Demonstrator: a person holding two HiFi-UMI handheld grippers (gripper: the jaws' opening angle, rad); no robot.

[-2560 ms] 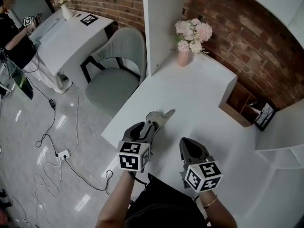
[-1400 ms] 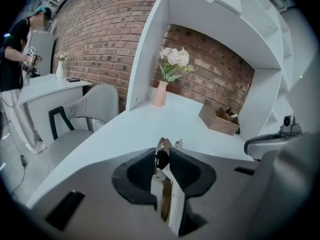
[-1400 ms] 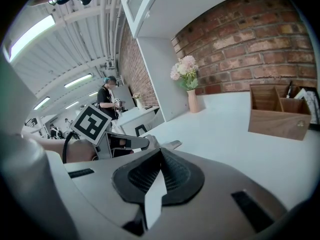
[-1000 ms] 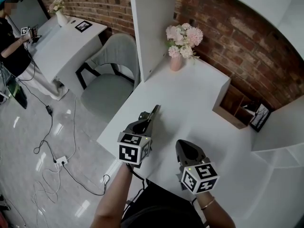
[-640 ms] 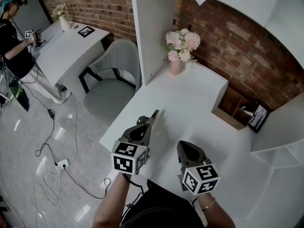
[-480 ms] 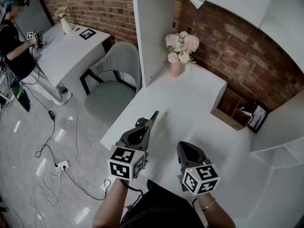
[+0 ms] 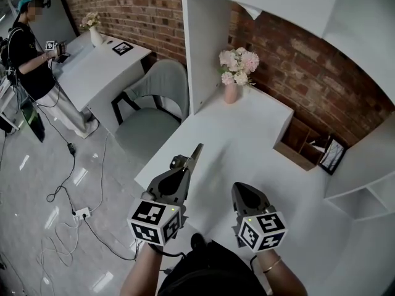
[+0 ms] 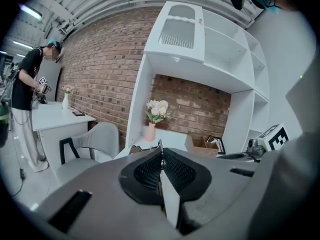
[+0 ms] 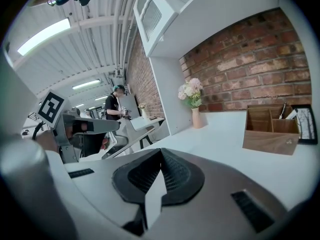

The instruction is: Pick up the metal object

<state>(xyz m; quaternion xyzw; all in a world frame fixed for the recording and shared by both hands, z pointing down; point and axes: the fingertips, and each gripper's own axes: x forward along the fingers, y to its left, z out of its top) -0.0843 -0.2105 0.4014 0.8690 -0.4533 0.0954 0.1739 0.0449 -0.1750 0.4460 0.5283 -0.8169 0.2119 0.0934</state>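
Above the table (image 7: pixel 247 134), left tongs (image 7: pixel 182 165) clamp the metal object (image 7: pixel 196 152); right tongs (image 7: pixel 241 187) clenched, empty.

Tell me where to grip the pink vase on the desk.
Probably the pink vase by its body below the flowers, coming from the open desk side: it stands upright and slim, with a white panel beside it and brick wall behind.

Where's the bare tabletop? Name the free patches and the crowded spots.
Widest free patch: the middle of the white table, between the flower vase and the right gripper. Right of that gripper is bare too. Crowded: the back right, with the wooden organizer and picture frame, and the front left, where the left gripper holds the metal object.
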